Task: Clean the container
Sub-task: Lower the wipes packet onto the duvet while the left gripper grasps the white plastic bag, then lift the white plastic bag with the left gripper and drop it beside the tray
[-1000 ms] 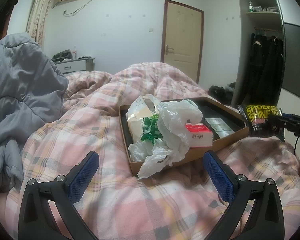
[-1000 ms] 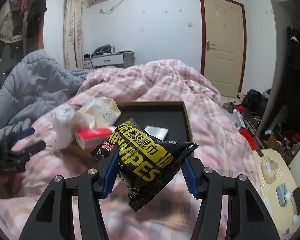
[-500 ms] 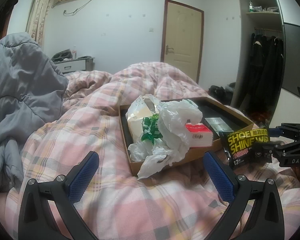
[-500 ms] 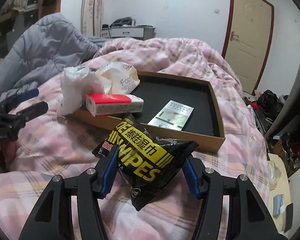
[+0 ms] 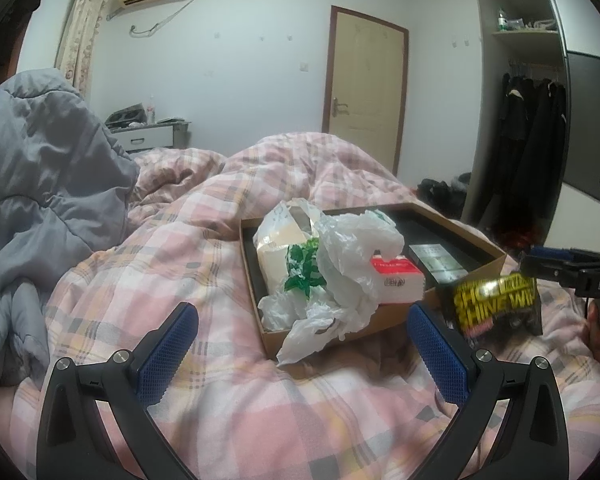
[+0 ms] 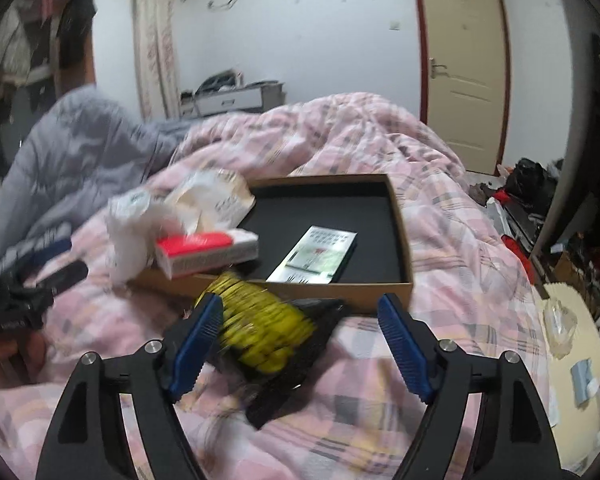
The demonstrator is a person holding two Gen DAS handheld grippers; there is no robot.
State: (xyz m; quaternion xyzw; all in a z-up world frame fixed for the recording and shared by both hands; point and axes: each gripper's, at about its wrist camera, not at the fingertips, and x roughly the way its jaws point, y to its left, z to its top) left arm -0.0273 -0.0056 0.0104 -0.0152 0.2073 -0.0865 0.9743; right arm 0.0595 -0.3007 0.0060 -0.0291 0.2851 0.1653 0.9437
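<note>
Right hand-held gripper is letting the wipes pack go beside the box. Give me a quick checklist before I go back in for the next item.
1. Wipes pack out of the box: ok, it is in front of the near wall, over the blanket.
2. Right hand-held gripper released: ok, jaws opening; the right pad is clear, left-pad contact blurred.
3. Pack settled: cannot tell, it is motion-blurred.
4. Box emptied: not ok; red carton, plastic bag, paper bag and leaflet remain.
5. Left hand-held gripper free: ok, open, nothing between its pads.
</note>
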